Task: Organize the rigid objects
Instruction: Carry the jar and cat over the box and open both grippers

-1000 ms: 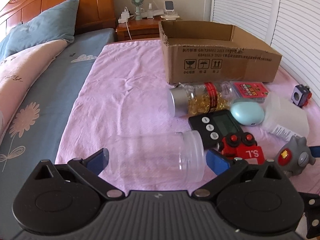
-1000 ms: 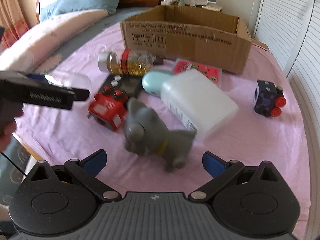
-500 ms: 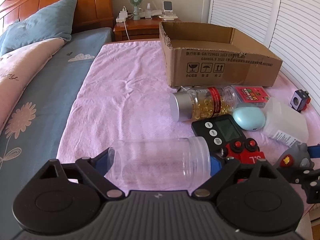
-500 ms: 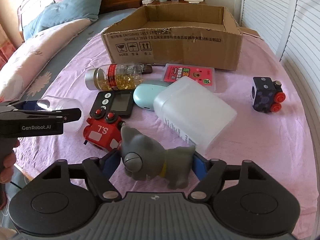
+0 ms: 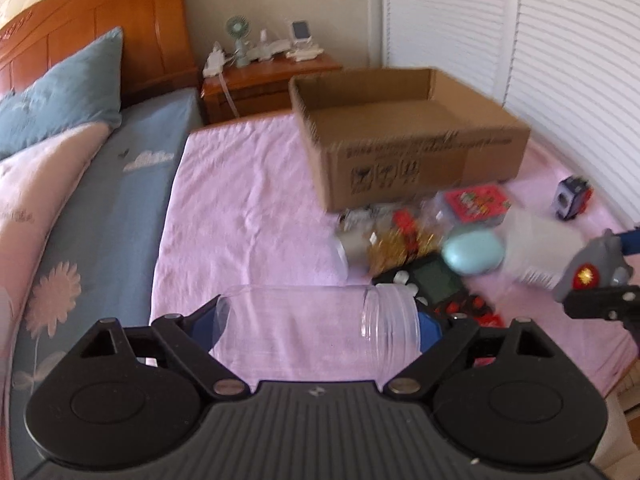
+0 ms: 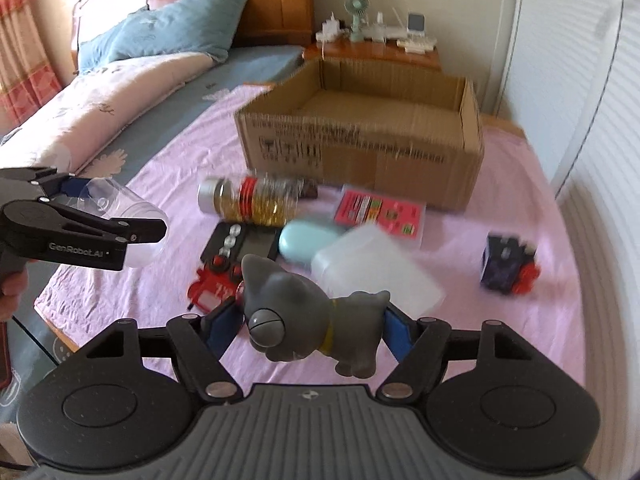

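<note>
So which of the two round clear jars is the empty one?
The clear jar held in the left gripper is empty; the capsule bottle on the pink blanket holds yellow capsules.

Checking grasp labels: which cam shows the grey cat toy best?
Right wrist. The grey cat toy sits whole and close between the right gripper fingers, head to tail. Left wrist catches only a part of it at the frame's right edge.

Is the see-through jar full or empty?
Empty. The clear jar, lying sideways in the left gripper, shows only the pink bedspread through its walls, and it has no lid.
</note>
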